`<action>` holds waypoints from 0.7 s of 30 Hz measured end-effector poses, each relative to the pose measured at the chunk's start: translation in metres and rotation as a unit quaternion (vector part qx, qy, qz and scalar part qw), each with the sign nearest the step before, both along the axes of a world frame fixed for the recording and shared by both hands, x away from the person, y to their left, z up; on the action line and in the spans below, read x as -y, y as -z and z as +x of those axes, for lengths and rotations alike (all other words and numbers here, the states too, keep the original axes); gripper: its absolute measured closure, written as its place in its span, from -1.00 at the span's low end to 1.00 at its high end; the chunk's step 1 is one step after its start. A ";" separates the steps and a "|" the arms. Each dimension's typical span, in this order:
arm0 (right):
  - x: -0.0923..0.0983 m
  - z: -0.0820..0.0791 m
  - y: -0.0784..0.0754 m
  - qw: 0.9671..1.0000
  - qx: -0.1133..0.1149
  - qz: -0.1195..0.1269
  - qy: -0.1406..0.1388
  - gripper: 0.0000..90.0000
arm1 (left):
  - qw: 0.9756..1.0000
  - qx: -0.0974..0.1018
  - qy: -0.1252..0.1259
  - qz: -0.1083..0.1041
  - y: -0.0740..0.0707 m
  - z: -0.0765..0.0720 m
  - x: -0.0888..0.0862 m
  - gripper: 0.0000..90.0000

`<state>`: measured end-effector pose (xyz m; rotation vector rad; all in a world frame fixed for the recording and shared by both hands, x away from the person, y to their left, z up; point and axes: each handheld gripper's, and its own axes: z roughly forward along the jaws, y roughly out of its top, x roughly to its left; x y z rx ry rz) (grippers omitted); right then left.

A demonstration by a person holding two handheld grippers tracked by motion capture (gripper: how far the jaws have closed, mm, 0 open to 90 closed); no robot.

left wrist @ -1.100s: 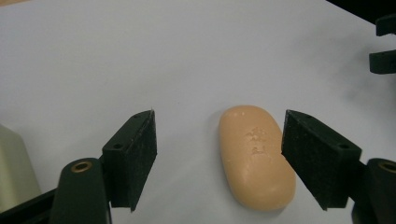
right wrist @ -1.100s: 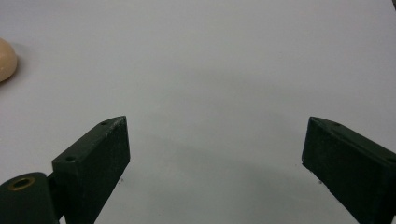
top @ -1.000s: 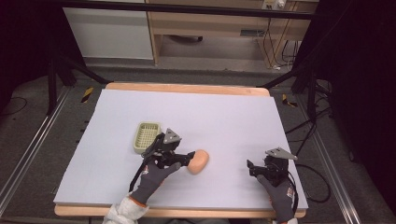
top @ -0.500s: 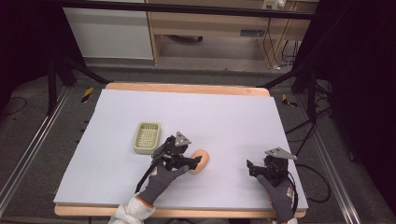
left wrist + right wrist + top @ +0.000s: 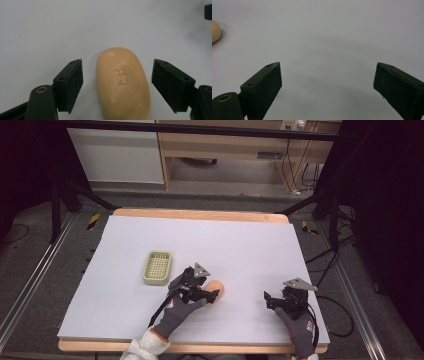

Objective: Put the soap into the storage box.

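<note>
An oval peach-coloured soap bar (image 5: 123, 82) with embossed marks lies flat on the pale table sheet. My left gripper (image 5: 117, 83) is open and straddles it, one jaw on each side, with a gap between each pad and the soap. In the high view the soap (image 5: 216, 289) pokes out past my left gripper (image 5: 207, 295) near the table's front centre. My right gripper (image 5: 270, 301) rests at the front right, open, with bare sheet between its jaws (image 5: 327, 87). The soap's edge (image 5: 215, 31) shows far left in the right gripper view.
A small pale green ribbed tray (image 5: 157, 267) sits on the sheet to the left of my left gripper. The sheet (image 5: 210, 240) covers a wooden table whose front edge lies just below both hands. Shelving and cables stand beyond the far edge.
My left gripper has moved right and forward over the soap, so that its jaws now stand on both sides of it. The right gripper has stayed put.
</note>
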<state>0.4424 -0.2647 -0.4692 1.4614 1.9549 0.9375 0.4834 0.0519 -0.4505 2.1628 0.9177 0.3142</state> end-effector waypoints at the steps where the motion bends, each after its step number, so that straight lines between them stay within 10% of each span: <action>1: 0.000 0.000 0.000 1.000 -0.001 0.000 0.000 -0.81 | 1.000 0.000 0.001 0.003 0.001 0.000 0.001 -0.46; 21: 0.000 0.001 0.001 1.000 -0.003 -0.003 -0.001 -0.81 | 0.999 -0.027 0.002 0.031 0.018 0.004 0.014 -0.46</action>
